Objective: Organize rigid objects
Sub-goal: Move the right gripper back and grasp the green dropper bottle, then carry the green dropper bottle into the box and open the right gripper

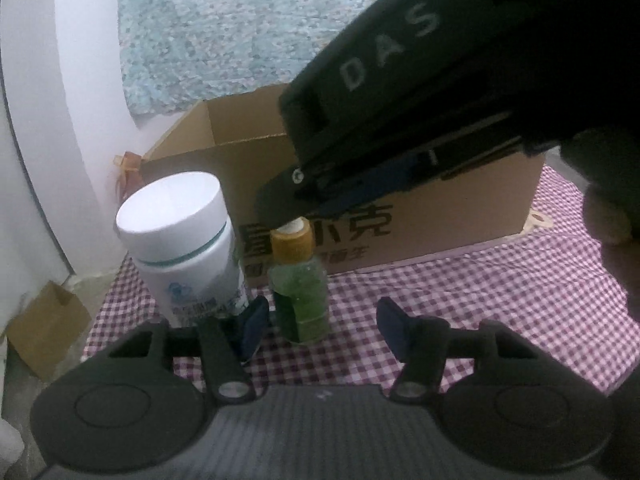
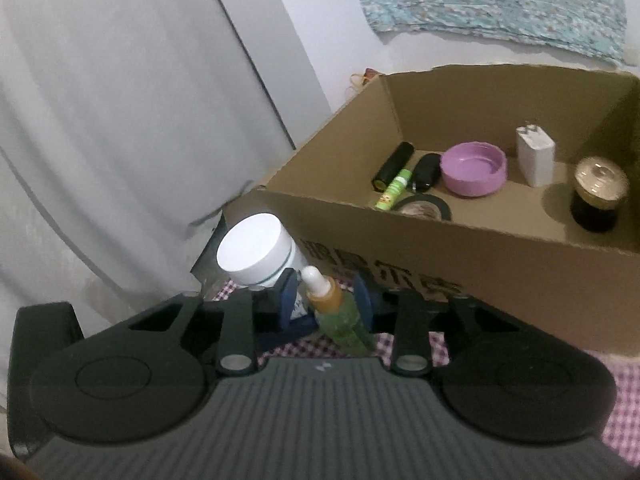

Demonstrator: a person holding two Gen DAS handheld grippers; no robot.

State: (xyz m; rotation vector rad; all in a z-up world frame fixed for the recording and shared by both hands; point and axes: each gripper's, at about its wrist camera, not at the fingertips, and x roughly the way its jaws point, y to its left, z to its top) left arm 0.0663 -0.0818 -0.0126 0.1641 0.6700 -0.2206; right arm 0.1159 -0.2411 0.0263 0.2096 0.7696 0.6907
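Observation:
A small green dropper bottle [image 1: 301, 296] with an orange collar and white tip stands on the checked cloth, right in front of the cardboard box [image 1: 440, 232]. My left gripper [image 1: 324, 326] is open, its blue pads well clear on either side of the bottle's base. My right gripper [image 1: 304, 204] comes down from the upper right over the bottle's top. In the right wrist view the bottle [image 2: 334, 312] sits between the right gripper's [image 2: 326, 292] fingers; the right pad looks to touch it and a gap shows at the left pad. A white jar [image 1: 180, 240] [image 2: 256, 250] stands just left of the bottle.
The open box [image 2: 520, 264] holds a purple lid [image 2: 474, 168], a white charger [image 2: 534, 156], a gold-capped dark jar [image 2: 596, 196], a black tube [image 2: 394, 164], a green stick [image 2: 394, 190] and a tape roll [image 2: 424, 208]. A small carton [image 1: 44, 320] sits off the cloth at left.

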